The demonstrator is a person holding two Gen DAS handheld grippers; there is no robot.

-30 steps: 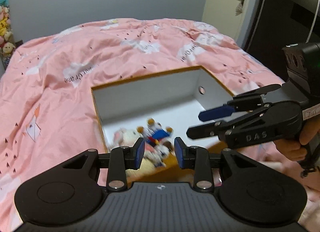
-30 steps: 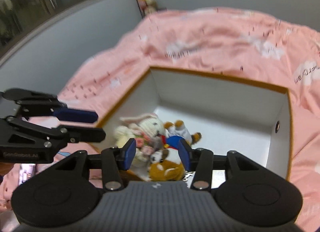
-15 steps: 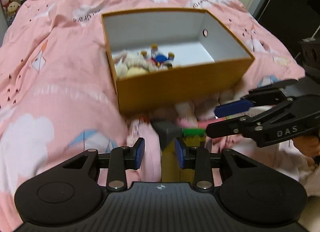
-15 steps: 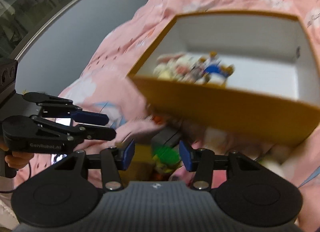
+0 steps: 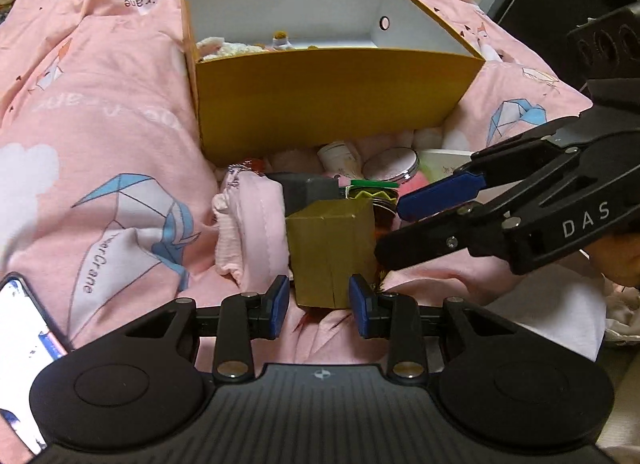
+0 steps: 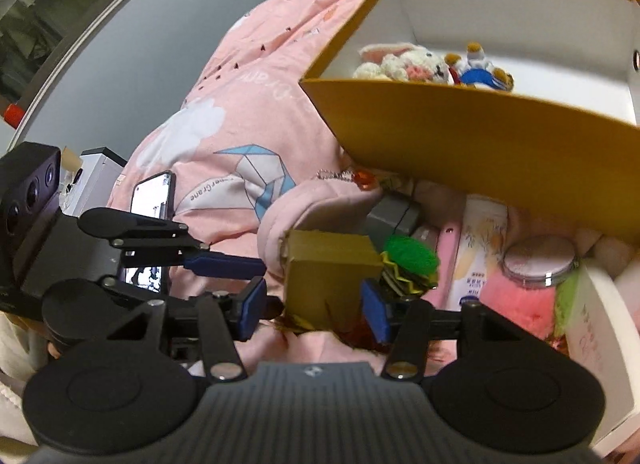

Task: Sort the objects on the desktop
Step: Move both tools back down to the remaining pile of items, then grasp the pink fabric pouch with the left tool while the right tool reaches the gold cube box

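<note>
- The left hand-held gripper (image 5: 319, 306) is open. A little gold box (image 5: 330, 252) stands between its blue pads, but the pads do not press on it. A second ago this view looked down into the big box; now it looks at the pile in front of it.
- The right hand-held gripper (image 6: 314, 308) is open too, and its jaws have just been opening wider. The same little gold box (image 6: 328, 276) sits between them, not squeezed.
- Just beside the gold box lie a pink cloth bundle (image 5: 252, 232) and a green fuzzy thing (image 6: 410, 258).
- A phone (image 6: 154, 199) lies on the pink bed cover (image 5: 100, 135).
- Farther back stands the big yellow box (image 5: 328, 103). Inside it are a white bunny toy (image 6: 404, 63) and a blue duck toy (image 6: 476, 67).
</note>
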